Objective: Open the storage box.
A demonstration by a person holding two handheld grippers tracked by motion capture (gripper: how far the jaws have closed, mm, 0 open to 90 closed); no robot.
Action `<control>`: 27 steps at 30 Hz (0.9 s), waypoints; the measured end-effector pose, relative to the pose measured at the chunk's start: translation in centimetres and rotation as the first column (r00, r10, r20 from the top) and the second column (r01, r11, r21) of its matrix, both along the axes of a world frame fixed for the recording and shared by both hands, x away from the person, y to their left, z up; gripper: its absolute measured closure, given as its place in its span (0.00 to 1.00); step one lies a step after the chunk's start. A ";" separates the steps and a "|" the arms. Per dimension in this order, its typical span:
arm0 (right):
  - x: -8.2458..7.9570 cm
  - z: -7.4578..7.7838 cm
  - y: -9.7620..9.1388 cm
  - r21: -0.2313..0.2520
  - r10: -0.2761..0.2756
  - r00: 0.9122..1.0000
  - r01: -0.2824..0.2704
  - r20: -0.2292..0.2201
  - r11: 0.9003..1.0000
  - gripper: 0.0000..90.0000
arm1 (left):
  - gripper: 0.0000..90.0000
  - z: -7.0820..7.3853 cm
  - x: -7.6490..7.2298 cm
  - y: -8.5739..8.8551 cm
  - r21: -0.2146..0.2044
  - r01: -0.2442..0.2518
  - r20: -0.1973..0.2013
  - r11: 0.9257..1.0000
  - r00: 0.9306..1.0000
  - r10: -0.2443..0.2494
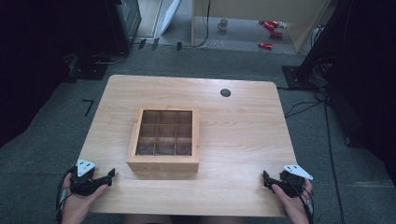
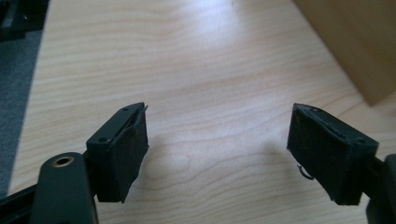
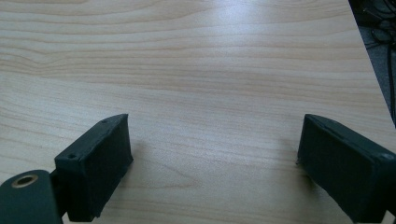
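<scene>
Near edge of the counter (image 1: 233,140): left gripper (image 1: 111,174) at the near left corner, right gripper (image 1: 265,179) at the near right corner, each held in a hand, both pointing inward. The left gripper view has its fingers (image 2: 122,154) standing wide apart over bare wood, nothing between them; a corner of the box sits at upper right. The right gripper view likewise has wide fingers (image 3: 100,163) with only wood grain between them.

Mid-counter: wooden compartment box (image 1: 164,140), square, nine cells in a three-by-three grid, apparently under a glazed lid. It sits between the two grippers and well apart from both, a little nearer the left one. Whether the cells hold anything I cannot tell.

Handling judgement: rigid, moderately heavy, smooth-sided, so likely to slip under a one-sided pinch. The glazing looks fragile. Best taken by the lid's wooden frame at the near edge or by opposite side walls, one gripper each.

Far side: small dark round inset (image 1: 225,92) in the counter; beyond, grey floor, a mug (image 1: 223,24), red items (image 1: 270,28).
</scene>
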State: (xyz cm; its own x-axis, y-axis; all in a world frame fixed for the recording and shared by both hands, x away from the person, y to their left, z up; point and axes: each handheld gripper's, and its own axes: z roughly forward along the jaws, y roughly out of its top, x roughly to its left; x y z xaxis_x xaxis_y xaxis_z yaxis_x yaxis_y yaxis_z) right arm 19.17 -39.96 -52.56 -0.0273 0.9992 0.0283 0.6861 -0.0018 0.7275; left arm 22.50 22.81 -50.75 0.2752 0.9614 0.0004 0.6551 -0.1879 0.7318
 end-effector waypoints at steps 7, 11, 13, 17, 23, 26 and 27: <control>0.0 0.0 0.0 -0.001 0.001 1.000 -0.001 0.000 1.000 0.10 | 0.25 1.3 -0.3 -0.4 -0.087 0.056 0.023 0.995 0.998 -0.055; 0.0 0.0 0.0 0.000 0.000 1.000 0.000 0.000 1.000 0.10 | 0.25 1.9 -0.4 -1.3 -0.125 0.107 0.033 0.986 0.994 -0.104; 0.0 0.0 0.0 0.000 0.000 1.000 0.000 -0.001 1.000 0.10 | 0.25 1.9 -0.5 -1.4 -0.136 0.118 0.036 0.984 0.993 -0.114; 0.1 0.0 0.2 0.001 -0.008 1.000 0.008 0.000 1.000 0.10 | 0.27 2.3 -0.7 -1.9 -0.184 0.181 0.052 0.966 0.983 -0.174; 0.2 0.1 1.0 0.001 0.008 1.000 -0.008 -0.002 1.000 0.13 | 0.37 2.8 -1.0 -2.6 -0.202 0.224 0.074 0.953 0.974 -0.213; 0.3 0.6 1.9 0.030 0.007 1.000 -0.007 0.003 1.000 0.15 | 0.42 3.1 -1.1 -3.1 -0.208 0.239 0.080 0.948 0.971 -0.227; 0.3 0.8 2.2 0.038 0.010 1.000 -0.011 0.008 0.999 0.15 | 0.44 3.2 -1.1 -3.2 -0.208 0.243 0.081 0.947 0.970 -0.231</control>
